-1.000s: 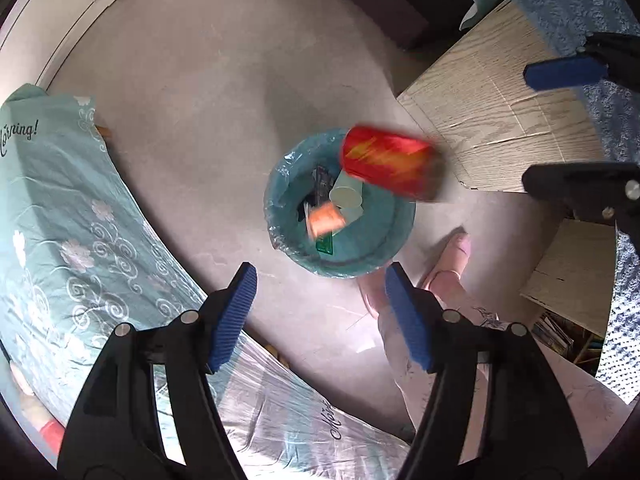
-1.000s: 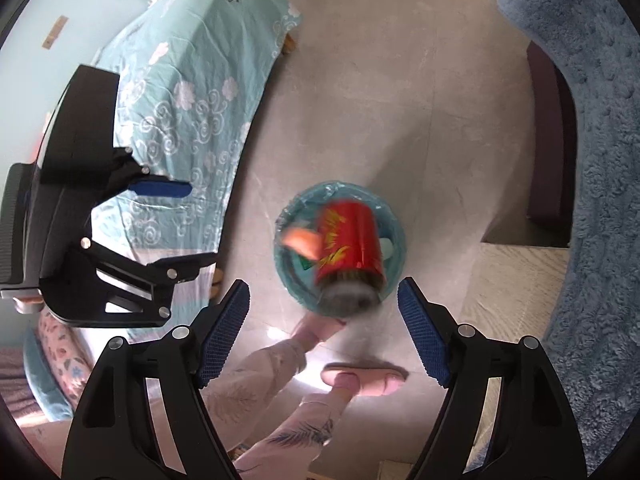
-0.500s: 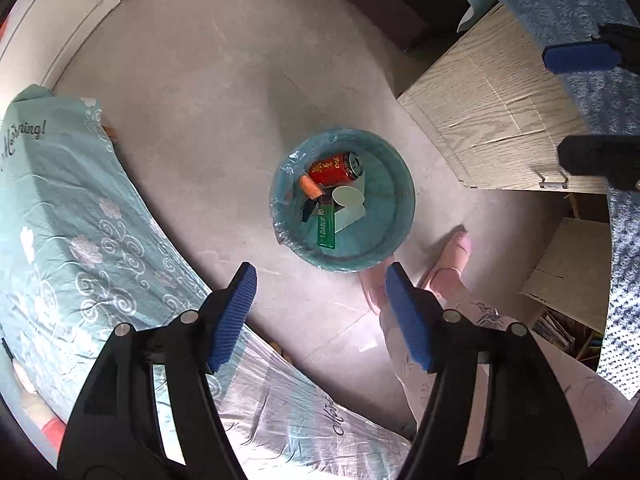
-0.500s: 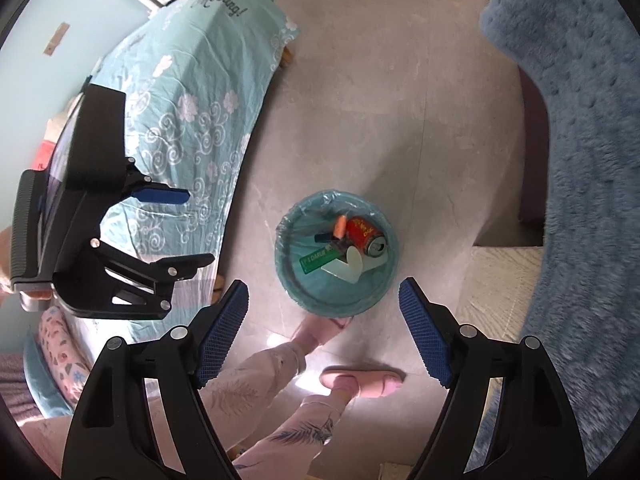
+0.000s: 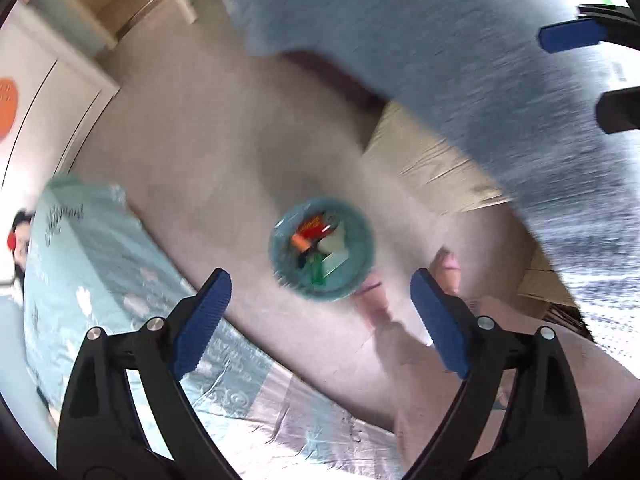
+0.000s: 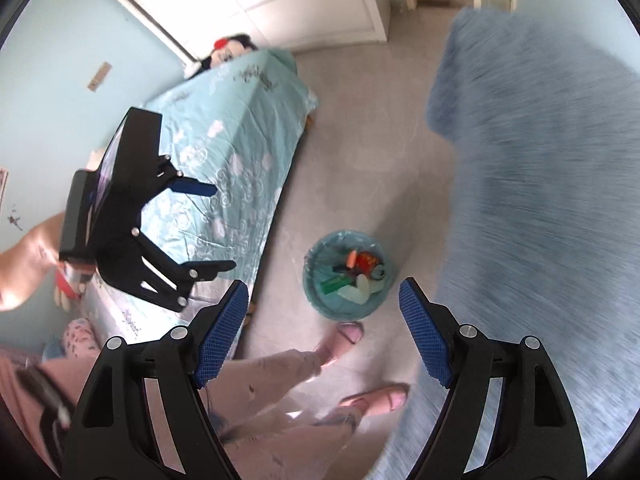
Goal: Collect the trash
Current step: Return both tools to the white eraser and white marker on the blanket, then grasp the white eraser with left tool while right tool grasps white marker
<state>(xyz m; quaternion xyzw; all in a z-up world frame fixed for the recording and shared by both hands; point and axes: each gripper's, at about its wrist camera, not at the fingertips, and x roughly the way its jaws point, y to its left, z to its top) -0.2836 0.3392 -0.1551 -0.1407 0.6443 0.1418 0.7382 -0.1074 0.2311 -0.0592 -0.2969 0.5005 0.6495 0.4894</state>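
A teal-lined trash bin (image 5: 358, 236) stands on the floor far below; it also shows in the right wrist view (image 6: 320, 304). Inside lie a red can (image 5: 314, 225) (image 6: 367, 259), an orange piece (image 5: 299, 241), a green packet (image 6: 333, 285) and white cups (image 6: 362, 283). My left gripper (image 5: 320, 316) is open and empty, high above the bin. My right gripper (image 6: 323, 332) is open and empty, also high above it. The left gripper shows in the right wrist view (image 6: 208, 228), over the bed.
A bed with a teal patterned cover (image 6: 240, 140) lies left of the bin. A blue fluffy blanket (image 6: 540, 200) fills the right. A wooden cabinet (image 5: 436, 160) stands beside the bin. The person's legs and pink slippers (image 6: 348, 334) are near the bin.
The red can fell from the right gripper into the bin. Both grippers then rose and tilted up, so the bin looks smaller and more of the room shows.
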